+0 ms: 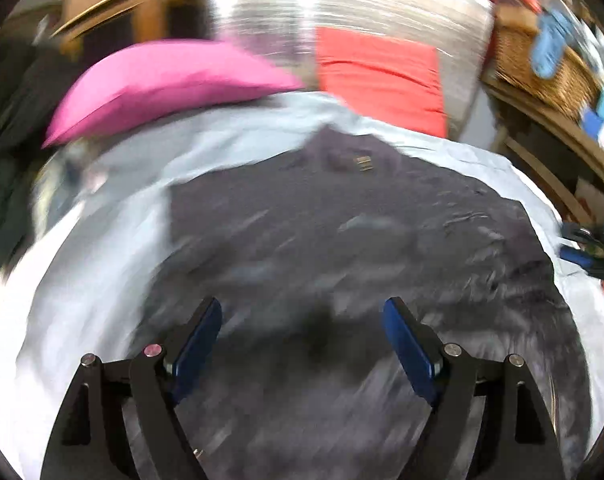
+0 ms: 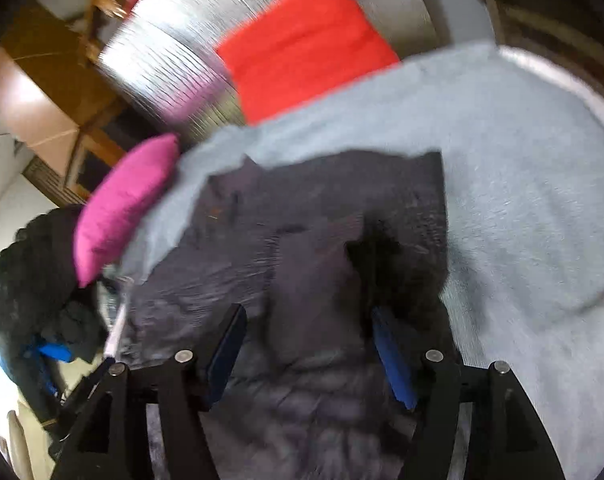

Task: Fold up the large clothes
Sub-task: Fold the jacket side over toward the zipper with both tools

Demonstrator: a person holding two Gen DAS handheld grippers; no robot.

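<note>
One dark garment [image 1: 342, 248] is spread mid-bed on one pale grey sheet [image 1: 101, 264]. One pink pillow [image 1: 161, 84] and one red pillow [image 1: 382, 76] are noted at the far edge. Left tool [image 1: 304, 346] and right tool [image 2: 308, 354] are released, nothing gripped.

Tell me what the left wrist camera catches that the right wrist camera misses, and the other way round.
Only the left wrist view shows a woven basket on a shelf with a light blue item on it, and the other claw at the right edge.

Only the right wrist view shows a dark bundle of clothing heaped at the left, off the bed.

Both show the dark garment spread on a pale grey blanket, a pink pillow, a red cushion and a silver cover. Each camera's own claw stands open over the garment, holding nothing.
</note>
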